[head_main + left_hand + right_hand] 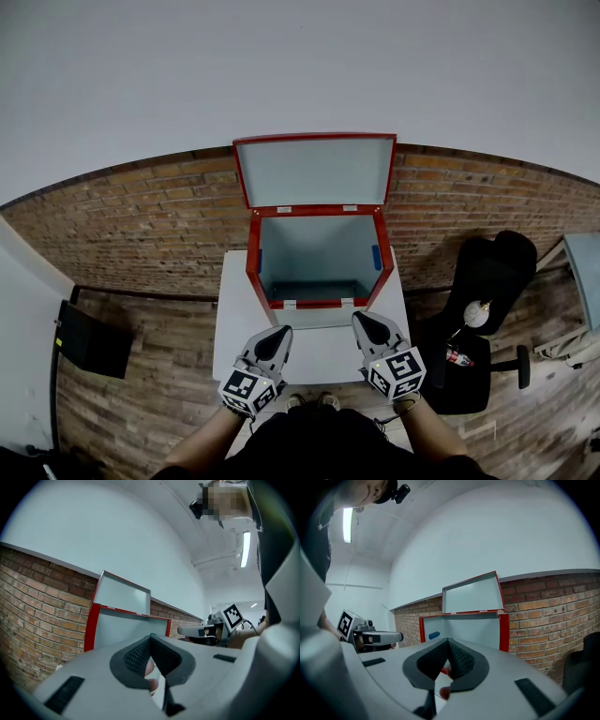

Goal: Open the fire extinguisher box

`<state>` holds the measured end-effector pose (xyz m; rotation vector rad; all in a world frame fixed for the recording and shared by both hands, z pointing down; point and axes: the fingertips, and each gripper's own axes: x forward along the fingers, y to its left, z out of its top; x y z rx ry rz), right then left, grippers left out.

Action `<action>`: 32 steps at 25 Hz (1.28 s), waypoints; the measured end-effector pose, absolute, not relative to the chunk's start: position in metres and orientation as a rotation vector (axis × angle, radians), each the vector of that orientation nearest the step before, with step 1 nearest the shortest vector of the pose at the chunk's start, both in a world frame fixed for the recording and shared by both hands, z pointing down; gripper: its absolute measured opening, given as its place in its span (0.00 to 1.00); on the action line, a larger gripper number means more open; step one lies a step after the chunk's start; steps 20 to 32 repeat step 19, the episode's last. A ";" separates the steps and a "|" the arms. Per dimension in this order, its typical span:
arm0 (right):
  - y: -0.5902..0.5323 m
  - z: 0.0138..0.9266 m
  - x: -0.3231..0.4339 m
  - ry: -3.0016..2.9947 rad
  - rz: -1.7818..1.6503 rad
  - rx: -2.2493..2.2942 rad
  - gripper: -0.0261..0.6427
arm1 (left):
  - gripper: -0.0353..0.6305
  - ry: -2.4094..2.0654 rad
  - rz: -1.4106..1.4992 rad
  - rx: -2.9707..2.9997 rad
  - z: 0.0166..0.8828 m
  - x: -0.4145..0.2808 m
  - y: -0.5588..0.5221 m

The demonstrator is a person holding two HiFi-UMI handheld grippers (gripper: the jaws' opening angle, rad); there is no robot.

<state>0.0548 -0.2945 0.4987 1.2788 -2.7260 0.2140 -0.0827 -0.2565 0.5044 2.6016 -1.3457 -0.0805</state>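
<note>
The red fire extinguisher box [319, 258] stands on a white table [319, 356] against a brick wall, grey inside and with nothing in it. Its lid [314, 171] is swung up and back, resting upright. The front panel hangs folded down at the near side. My left gripper [279, 334] is shut and hovers over the table just short of the box's left front corner. My right gripper [360, 319] is shut too, near the right front corner. Neither holds anything. In the gripper views the box [126, 623] [464, 625] rises beyond the closed jaws.
A black office chair [483, 314] with small items on its seat stands right of the table. A dark flat panel [92, 339] lies on the wooden floor at left. The brick wall [131, 230] runs behind the box.
</note>
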 end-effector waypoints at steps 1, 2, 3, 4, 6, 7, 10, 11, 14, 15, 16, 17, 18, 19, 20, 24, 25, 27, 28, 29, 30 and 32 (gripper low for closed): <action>-0.295 0.499 0.055 -2.725 0.214 1.282 0.07 | 0.12 -1.347 -0.083 2.603 0.504 -0.083 -0.257; -0.296 0.499 0.056 -2.725 0.214 1.285 0.07 | 0.12 -1.348 -0.085 2.605 0.504 -0.083 -0.258; -0.297 0.500 0.057 -2.724 0.214 1.286 0.07 | 0.12 -1.349 -0.084 2.605 0.505 -0.083 -0.258; -0.298 0.500 0.057 -2.723 0.214 1.287 0.07 | 0.12 -1.351 -0.082 2.604 0.505 -0.083 -0.259; -0.299 0.500 0.058 -2.721 0.213 1.290 0.07 | 0.12 -1.355 -0.083 2.605 0.504 -0.083 -0.260; -0.299 0.500 0.059 -2.720 0.214 1.291 0.07 | 0.12 -1.357 -0.086 2.605 0.503 -0.083 -0.261; -0.300 0.501 0.060 -2.718 0.213 1.294 0.07 | 0.13 -1.362 -0.088 2.601 0.502 -0.083 -0.262; -0.300 0.502 0.060 -2.716 0.213 1.294 0.07 | 0.12 -1.363 -0.088 2.602 0.503 -0.083 -0.262; -0.299 0.506 0.061 -2.712 0.220 1.294 0.07 | 0.12 -1.365 -0.084 2.601 0.505 -0.082 -0.262; -0.299 0.507 0.061 -2.711 0.222 1.294 0.07 | 0.12 -1.363 -0.081 2.598 0.506 -0.082 -0.263; -0.300 0.507 0.062 -2.710 0.223 1.293 0.07 | 0.12 -1.362 -0.077 2.594 0.506 -0.081 -0.263; -0.300 0.508 0.062 -2.709 0.224 1.292 0.07 | 0.12 -1.363 -0.076 2.594 0.506 -0.081 -0.264; -0.301 0.509 0.062 -2.708 0.225 1.292 0.07 | 0.12 -1.367 -0.078 2.594 0.506 -0.082 -0.265; -0.301 0.510 0.062 -2.707 0.225 1.291 0.07 | 0.12 -1.371 -0.080 2.595 0.506 -0.082 -0.266; -0.301 0.510 0.062 -2.707 0.225 1.291 0.07 | 0.12 -1.371 -0.080 2.595 0.506 -0.082 -0.266; -0.301 0.510 0.062 -2.707 0.225 1.291 0.07 | 0.12 -1.371 -0.080 2.595 0.506 -0.082 -0.266; -0.301 0.510 0.062 -2.707 0.225 1.291 0.07 | 0.12 -1.371 -0.080 2.595 0.506 -0.082 -0.266; -0.301 0.510 0.062 -2.707 0.225 1.291 0.07 | 0.12 -1.371 -0.080 2.595 0.506 -0.082 -0.266; -0.301 0.510 0.062 -2.707 0.225 1.291 0.07 | 0.12 -1.371 -0.080 2.595 0.506 -0.082 -0.266; -0.301 0.510 0.062 -2.707 0.225 1.291 0.07 | 0.12 -1.371 -0.080 2.595 0.506 -0.082 -0.266; -0.301 0.510 0.062 -2.707 0.225 1.291 0.07 | 0.12 -1.371 -0.080 2.595 0.506 -0.082 -0.266; -0.301 0.510 0.062 -2.707 0.225 1.291 0.07 | 0.12 -1.371 -0.080 2.595 0.506 -0.082 -0.266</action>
